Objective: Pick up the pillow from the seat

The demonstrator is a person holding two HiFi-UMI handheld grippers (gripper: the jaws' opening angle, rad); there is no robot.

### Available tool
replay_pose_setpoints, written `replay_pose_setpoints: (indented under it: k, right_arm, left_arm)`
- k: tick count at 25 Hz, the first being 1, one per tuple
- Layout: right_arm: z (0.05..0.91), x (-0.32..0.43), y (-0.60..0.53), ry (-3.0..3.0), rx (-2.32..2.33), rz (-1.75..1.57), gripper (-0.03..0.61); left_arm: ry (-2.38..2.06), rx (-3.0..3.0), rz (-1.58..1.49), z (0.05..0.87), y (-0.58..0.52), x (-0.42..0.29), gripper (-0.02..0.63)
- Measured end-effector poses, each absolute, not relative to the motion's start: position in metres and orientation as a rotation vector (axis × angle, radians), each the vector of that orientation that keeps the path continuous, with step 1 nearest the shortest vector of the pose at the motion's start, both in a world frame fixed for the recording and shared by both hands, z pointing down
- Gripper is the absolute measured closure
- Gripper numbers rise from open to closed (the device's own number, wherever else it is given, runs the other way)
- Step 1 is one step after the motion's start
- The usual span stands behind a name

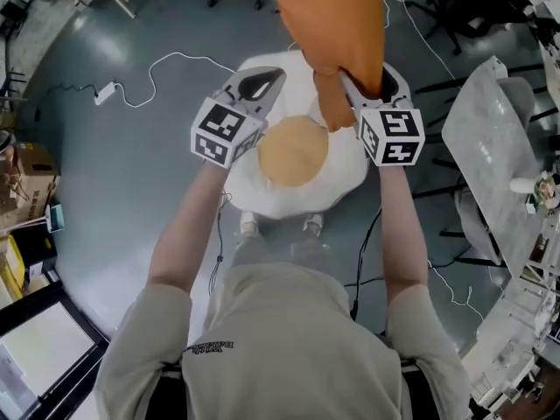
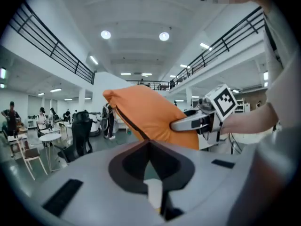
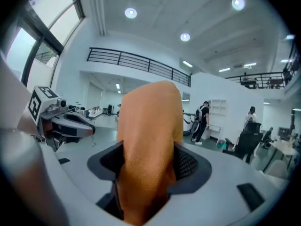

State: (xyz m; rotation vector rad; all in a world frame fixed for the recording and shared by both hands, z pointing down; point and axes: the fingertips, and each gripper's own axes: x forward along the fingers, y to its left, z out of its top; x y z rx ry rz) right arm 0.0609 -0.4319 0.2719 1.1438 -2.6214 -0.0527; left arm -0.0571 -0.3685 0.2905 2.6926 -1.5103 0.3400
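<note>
The orange pillow [image 1: 334, 26] hangs high in the air, well above the white round seat [image 1: 262, 195] with its tan centre pad [image 1: 293, 151]. My right gripper [image 1: 339, 84] is shut on the pillow's lower corner; in the right gripper view the orange fabric [image 3: 150, 121] fills the gap between the jaws [image 3: 148, 175]. My left gripper [image 1: 261, 84] is raised beside it, a little left of the pillow and apart from it. Its jaws [image 2: 150, 145] meet with nothing between them. From the left gripper view the pillow [image 2: 146, 114] and the right gripper [image 2: 176, 125] show ahead.
A white cable [image 1: 166, 64] and power adapter [image 1: 105, 92] lie on the grey floor left of the seat. A pale marbled table [image 1: 490, 138] stands at the right, boxes [image 1: 26, 173] at the left, chairs at the far edge. People stand in the distance.
</note>
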Motion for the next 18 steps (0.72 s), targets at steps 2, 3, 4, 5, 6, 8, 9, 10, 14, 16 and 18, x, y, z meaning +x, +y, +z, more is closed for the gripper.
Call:
replay_pose_setpoints:
  k: [2,3,4,5,6,8,9,10,14,16,18]
  right_arm:
    - [0.225,0.062,-0.427,-2.673,1.197,-0.128,0.287]
    - [0.203,0.061,-0.424,-2.698,1.221,-0.158,0.286]
    - [0.183,0.061,-0.421,-2.723,1.241,-0.184,0.285]
    - [0.165,0.062,-0.418,-2.749,1.255,-0.204,0.284]
    - [0.149,0.063,-0.414,-2.772,1.264,-0.219,0.282]
    - [0.122,0.067,-0.404,-2.806,1.274,-0.241,0.279]
    - [0.111,0.069,-0.398,-2.819,1.279,-0.253,0.276]
    - [0.101,0.071,-0.392,-2.831,1.285,-0.269,0.275]
    - [0.082,0.070,-0.364,-2.883,1.281,-0.334,0.267]
    - [0.086,0.073,-0.350,-2.892,1.279,-0.350,0.264]
    - [0.095,0.076,-0.338,-2.893,1.291,-0.353,0.261]
  left_arm:
    - [-1.566,2.731,0.285,0.244,-0.362,-0.062,0.604]
    - [-1.594,2.751,0.271,0.223,-0.359,-0.065,0.604]
    - [-1.620,2.769,0.264,0.206,-0.355,-0.068,0.604]
    - [-1.644,2.788,0.259,0.189,-0.352,-0.070,0.604]
    - [-1.667,2.807,0.261,0.175,-0.349,-0.071,0.604]
    - [-1.713,2.856,0.288,0.150,-0.341,-0.070,0.604]
    - [-1.725,2.885,0.296,0.140,-0.336,-0.067,0.604]
    - [-1.727,2.910,0.285,0.129,-0.331,-0.065,0.604]
    - [-1.749,2.929,0.158,0.105,-0.311,-0.069,0.604]
    - [-1.790,2.918,0.078,0.100,-0.300,-0.072,0.604]
    - [-1.827,2.891,-0.008,0.097,-0.287,-0.073,0.604]
